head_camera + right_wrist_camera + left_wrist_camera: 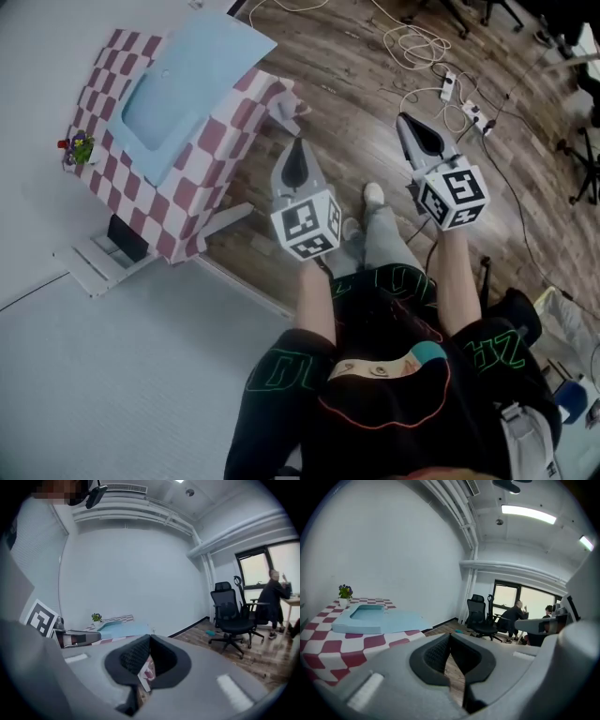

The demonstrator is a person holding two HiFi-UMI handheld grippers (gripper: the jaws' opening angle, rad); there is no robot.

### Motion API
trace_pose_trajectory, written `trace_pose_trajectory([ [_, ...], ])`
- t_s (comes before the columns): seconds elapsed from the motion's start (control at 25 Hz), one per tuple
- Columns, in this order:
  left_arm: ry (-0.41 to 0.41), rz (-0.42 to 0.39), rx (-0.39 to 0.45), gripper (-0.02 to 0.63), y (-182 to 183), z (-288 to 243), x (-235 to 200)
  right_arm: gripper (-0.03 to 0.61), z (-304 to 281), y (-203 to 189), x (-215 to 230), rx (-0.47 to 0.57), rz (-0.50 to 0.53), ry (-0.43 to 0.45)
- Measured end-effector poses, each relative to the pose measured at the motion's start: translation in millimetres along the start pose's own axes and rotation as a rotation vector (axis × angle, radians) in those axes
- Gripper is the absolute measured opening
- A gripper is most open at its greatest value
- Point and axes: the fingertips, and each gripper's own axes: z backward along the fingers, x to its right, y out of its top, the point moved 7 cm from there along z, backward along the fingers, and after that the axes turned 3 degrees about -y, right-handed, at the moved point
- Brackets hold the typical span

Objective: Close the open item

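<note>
A cabinet draped in a red-and-white checkered cloth stands against the white wall, with a light blue tray on top. At its lower left a white drawer is pulled out below a dark opening. My left gripper hovers over the wood floor just right of the cabinet, shut and empty. To its right, farther from the cabinet, my right gripper is also shut on nothing. In the left gripper view the jaws meet, with the blue tray to the left. The right gripper's jaws are pressed together too.
A small potted plant sits at the cabinet top's far corner. Cables and a power strip lie on the wood floor ahead to the right. Office chairs and seated people at a desk are across the room. My shoes show between the grippers.
</note>
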Motion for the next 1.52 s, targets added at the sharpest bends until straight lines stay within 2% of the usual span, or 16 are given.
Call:
trace_pose_trajectory([
  [0.16,0.061,0.043,0.015,0.008,4.4,-8.1,-30.7,0.003,-37.4,12.3,-11.0,-0.020,0.036,0.052],
  [0.4,0.218,0.093,0.034,0.008,10.3,-21.8,-74.7,0.003,-114.8,24.1,-32.6,-0.064,0.089,0.217],
  [0.64,0.288,0.120,0.016,0.008,12.9,-47.7,-104.0,0.003,-175.4,26.2,-48.5,-0.110,0.108,0.318],
  [0.92,0.305,0.120,-0.031,0.008,19.2,-84.5,-112.2,0.003,-224.7,27.8,-54.5,-0.152,0.123,0.396],
  [1.32,0.338,0.007,0.008,0.008,89.0,-126.1,-120.1,0.003,-281.3,77.9,-48.1,-0.065,0.076,0.434],
  [1.52,0.335,-0.029,-0.014,0.008,96.7,-145.9,-114.9,0.003,-298.7,92.3,-48.0,-0.034,0.067,0.457],
])
